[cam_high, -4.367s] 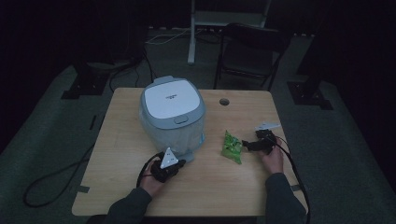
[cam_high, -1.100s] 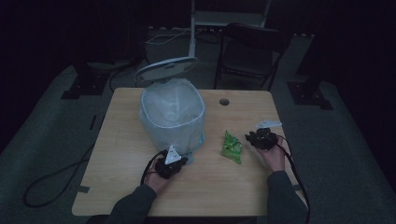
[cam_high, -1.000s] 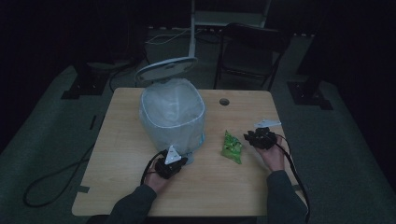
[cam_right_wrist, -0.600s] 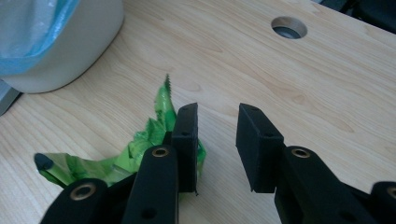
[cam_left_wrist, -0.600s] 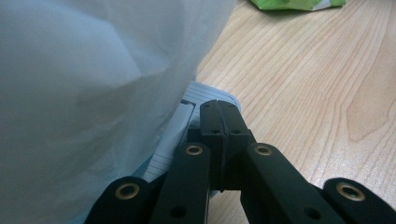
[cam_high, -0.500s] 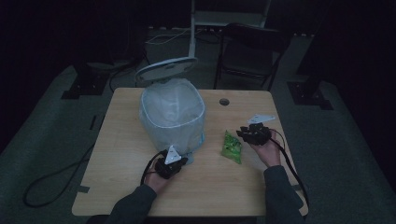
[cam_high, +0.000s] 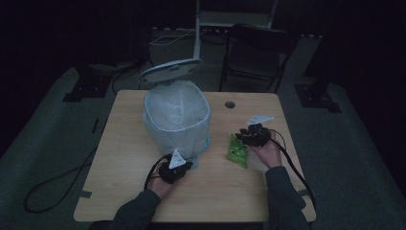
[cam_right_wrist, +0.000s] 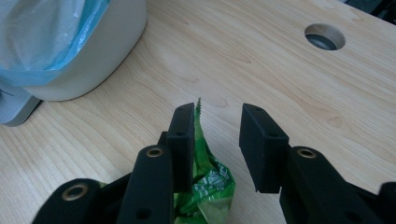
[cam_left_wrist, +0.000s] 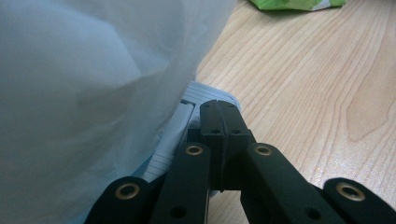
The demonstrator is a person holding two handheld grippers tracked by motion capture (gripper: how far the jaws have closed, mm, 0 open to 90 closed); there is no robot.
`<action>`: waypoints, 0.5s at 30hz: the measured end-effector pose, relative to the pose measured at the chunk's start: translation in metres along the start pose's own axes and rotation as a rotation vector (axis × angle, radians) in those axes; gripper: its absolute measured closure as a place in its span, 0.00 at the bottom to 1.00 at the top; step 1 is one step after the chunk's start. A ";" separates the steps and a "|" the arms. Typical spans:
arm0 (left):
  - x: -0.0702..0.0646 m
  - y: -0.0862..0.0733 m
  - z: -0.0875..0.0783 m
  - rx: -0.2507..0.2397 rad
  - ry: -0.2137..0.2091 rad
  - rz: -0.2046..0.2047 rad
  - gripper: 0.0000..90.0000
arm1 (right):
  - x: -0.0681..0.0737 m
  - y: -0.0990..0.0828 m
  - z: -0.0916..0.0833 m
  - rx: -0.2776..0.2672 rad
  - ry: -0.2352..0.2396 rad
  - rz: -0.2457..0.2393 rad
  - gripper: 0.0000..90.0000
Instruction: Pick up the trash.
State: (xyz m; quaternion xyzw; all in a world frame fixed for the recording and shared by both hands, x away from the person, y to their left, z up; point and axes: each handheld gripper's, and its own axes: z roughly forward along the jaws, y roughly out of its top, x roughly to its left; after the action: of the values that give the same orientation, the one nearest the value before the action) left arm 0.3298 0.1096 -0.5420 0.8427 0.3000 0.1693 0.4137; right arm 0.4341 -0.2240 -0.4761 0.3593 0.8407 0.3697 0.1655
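Observation:
A pale bin (cam_high: 176, 117) lined with a thin plastic bag (cam_left_wrist: 84, 93) stands on the wooden table (cam_high: 124, 143), its round lid (cam_high: 171, 72) raised behind it. My left gripper (cam_high: 186, 164) is shut, its tips (cam_left_wrist: 218, 109) against the grey pedal (cam_left_wrist: 189, 105) at the bin's foot. A crumpled green packet (cam_high: 237, 152) lies to the right of the bin. My right gripper (cam_high: 242, 137) hovers over the packet's far end. Its jaws have just been opening and stand apart (cam_right_wrist: 217, 123). The packet (cam_right_wrist: 205, 186) lies below and behind one jaw, and the pads do not press on it.
A round cable hole (cam_high: 230, 104) sits in the table's far side, ahead of my right gripper (cam_right_wrist: 324, 37). A dark chair (cam_high: 258, 48) stands behind the table. Cables trail from both grippers toward the near edge.
The bin's lid, down in the oldest frame, is now up. My right gripper has moved left and slightly up over the green packet. The left hand has stayed put.

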 end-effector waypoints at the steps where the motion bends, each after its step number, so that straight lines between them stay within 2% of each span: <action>1: 0.000 0.000 0.000 0.000 0.000 0.000 1.00 | 0.000 0.001 0.002 0.007 0.005 -0.003 0.70; 9: 0.000 0.000 0.000 0.001 0.000 0.000 1.00 | -0.001 0.005 0.011 0.039 0.002 -0.014 0.68; 13: 0.000 0.000 0.000 0.001 0.000 0.000 1.00 | 0.000 0.005 0.014 0.058 0.019 -0.018 0.67; 15: 0.000 0.000 0.000 0.001 0.000 0.000 1.00 | 0.003 0.003 0.021 0.094 0.032 -0.031 0.67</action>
State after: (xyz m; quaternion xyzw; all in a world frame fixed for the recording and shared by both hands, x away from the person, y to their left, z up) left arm 0.3298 0.1097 -0.5419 0.8429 0.3000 0.1690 0.4135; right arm 0.4456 -0.2097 -0.4879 0.3476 0.8652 0.3329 0.1404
